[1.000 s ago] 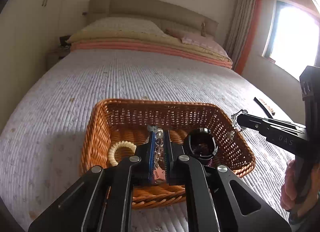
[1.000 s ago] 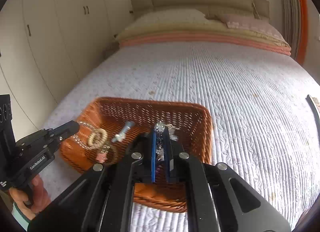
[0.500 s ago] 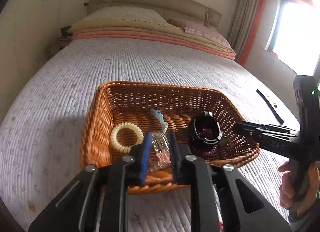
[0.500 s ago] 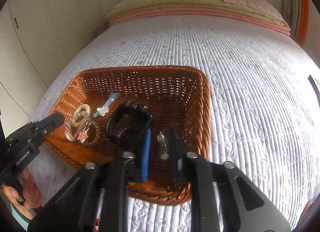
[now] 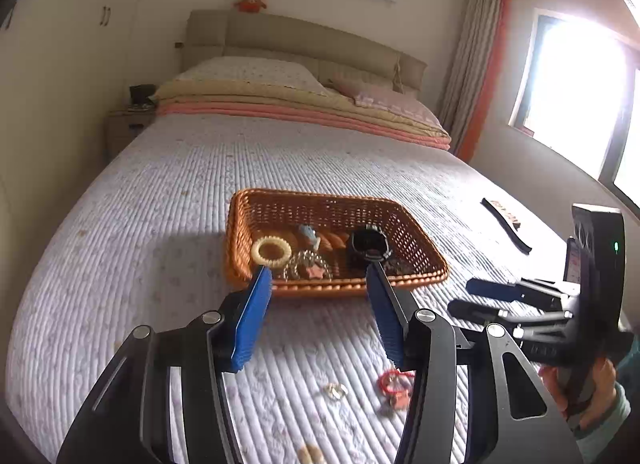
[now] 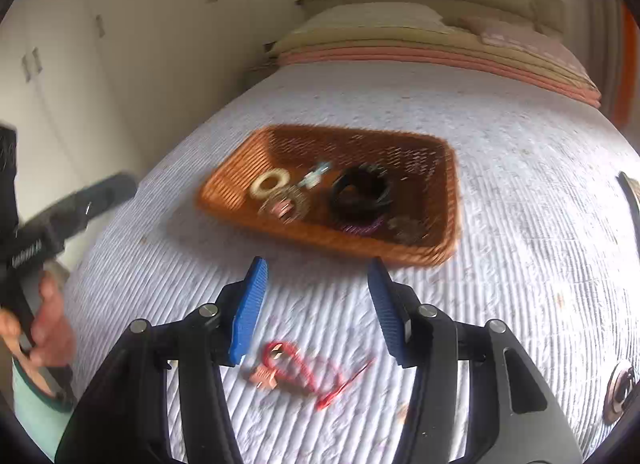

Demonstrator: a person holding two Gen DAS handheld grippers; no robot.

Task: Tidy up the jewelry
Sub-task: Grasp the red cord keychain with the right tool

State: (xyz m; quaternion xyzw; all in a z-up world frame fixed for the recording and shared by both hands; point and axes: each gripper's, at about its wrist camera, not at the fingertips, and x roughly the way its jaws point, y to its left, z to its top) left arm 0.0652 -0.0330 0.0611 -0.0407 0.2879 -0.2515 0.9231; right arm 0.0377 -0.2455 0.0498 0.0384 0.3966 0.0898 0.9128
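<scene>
On the ribbed, quilted bedspread [image 5: 168, 200] sits a rectangular woven wicker basket [image 5: 416, 240], orange-brown. Inside it lie a black watch [image 5: 366, 246], a cream coiled ring [image 5: 271, 251], a chain bracelet with a pink star [image 5: 310, 269] just beside the ring, and a pale blue clip [image 5: 309, 233]. Nearer than the basket, a red cord bracelet [image 6: 304, 368] lies on the quilt. Both the left gripper [image 5: 318, 292] and right gripper [image 6: 316, 284] have just been opening; their blue ridged pads now stand apart, holding nothing, where a second ago each pinched jewellery over the basket.
</scene>
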